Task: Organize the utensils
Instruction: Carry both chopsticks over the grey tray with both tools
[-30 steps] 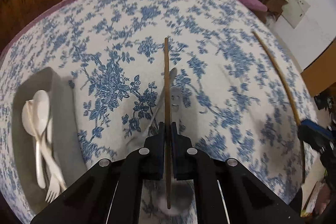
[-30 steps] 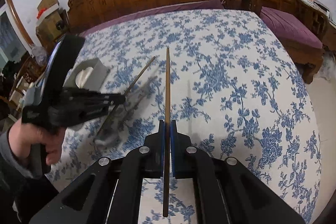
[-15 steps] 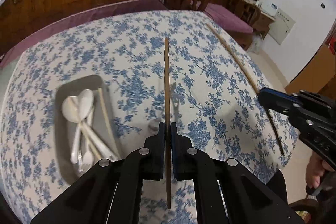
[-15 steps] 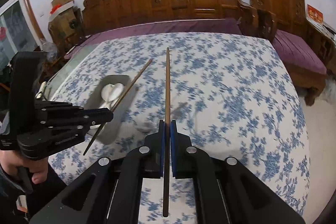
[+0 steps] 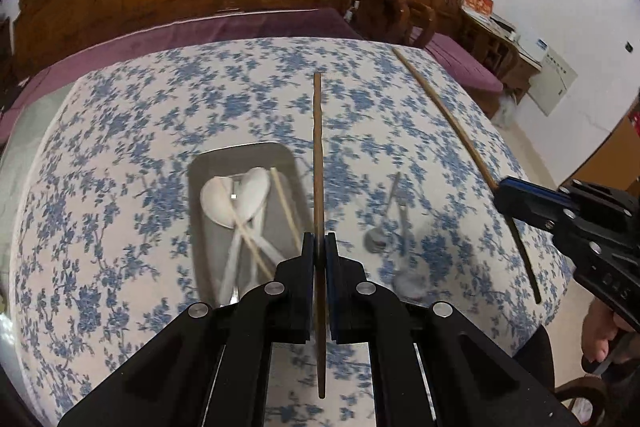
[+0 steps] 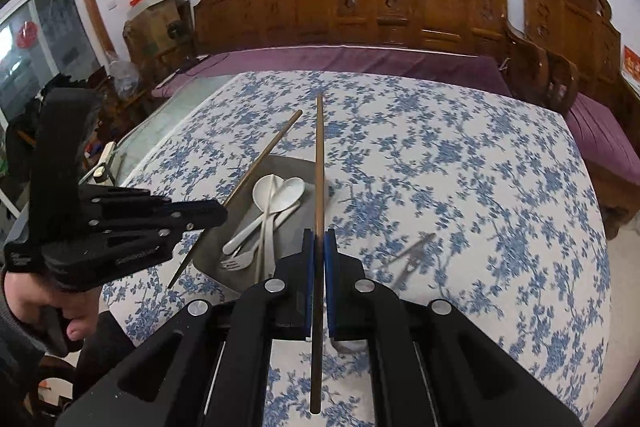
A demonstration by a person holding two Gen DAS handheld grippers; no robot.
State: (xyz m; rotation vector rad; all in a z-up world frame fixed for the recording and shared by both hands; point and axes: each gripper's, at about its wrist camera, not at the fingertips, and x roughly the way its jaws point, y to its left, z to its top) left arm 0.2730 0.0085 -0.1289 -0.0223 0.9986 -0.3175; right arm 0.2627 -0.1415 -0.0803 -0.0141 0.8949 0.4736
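Both claws are clamped, each on one long brown chopstick. Nearest me in the left wrist view, my left claw [image 5: 319,247] pinches its stick [image 5: 317,155] between blue pads, the stick running straight ahead past the fingertips and back under the camera. My right claw [image 6: 319,243] does the same with the second stick [image 6: 319,163]. From each camera I see the other claw off to the side with its stick angled across the cloth, so both sticks are up in the air, not resting on anything.

Just past the left fingertips lies the grey tray [image 5: 240,151] on the floral tablecloth [image 5: 120,131]. It holds two white spoons [image 5: 236,197], a white fork [image 6: 238,259] and a pair of pale chopsticks [image 5: 285,203], loosely crossed. So I judge that part of the sorting is done.

Beside the tray, toward my right side, metal cutlery [image 5: 390,223] lies loose on the cloth. It is blurred: I make out a spoon-like bowl and a handle or two, but not how many pieces. In the right view the same blur looks like it has fork tines [image 6: 410,259].

What is left, as I read it: lay both brown sticks into the tray, then fetch the metal pieces. Beyond the table stands a purple-cushioned carved wooden bench [image 6: 360,7].
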